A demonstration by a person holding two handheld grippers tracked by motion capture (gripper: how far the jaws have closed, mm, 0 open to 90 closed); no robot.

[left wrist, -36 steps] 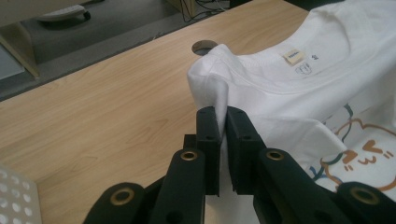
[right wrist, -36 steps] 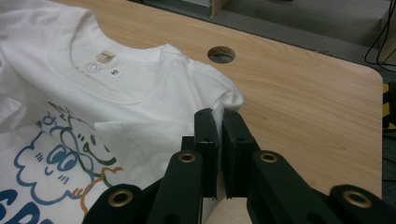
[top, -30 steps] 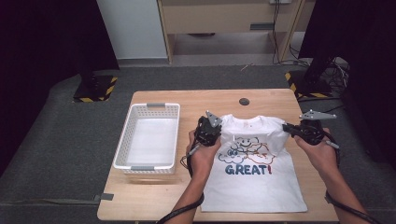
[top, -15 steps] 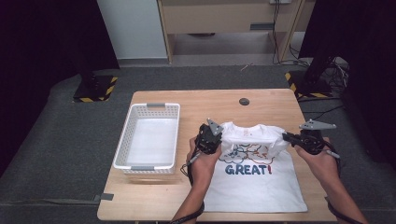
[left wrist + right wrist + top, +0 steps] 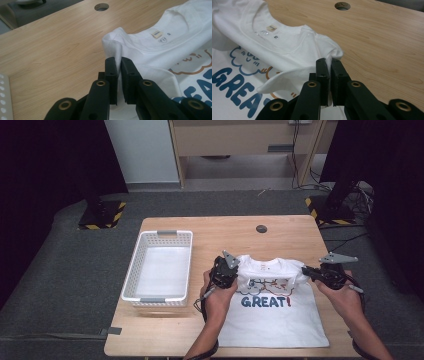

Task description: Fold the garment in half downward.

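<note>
The wooden table carries a white T-shirt lying print-up, its long axis running from the collar at the far end to the hem at the person's edge. The collar end is pulled up and toward the person, so the shoulders sit folded over the chest while the hem half lies flat on the near side of both tongs. The left gripper is clamped on the shirt's left shoulder, the right gripper on the right shoulder. In each gripper view white cloth is pinched between the two black jaws, with the collar label just beyond them. The shirt thus spans the gap between the two tongs, and neither hand is nearer to it, since each grasps its own corner. Judged from this, the coming move is to carry both shoulders toward the hem together and finish the fold.

A white plastic basket stands just beside the left gripper, on its outer side, well apart from the right gripper. Nothing lies in it.
</note>
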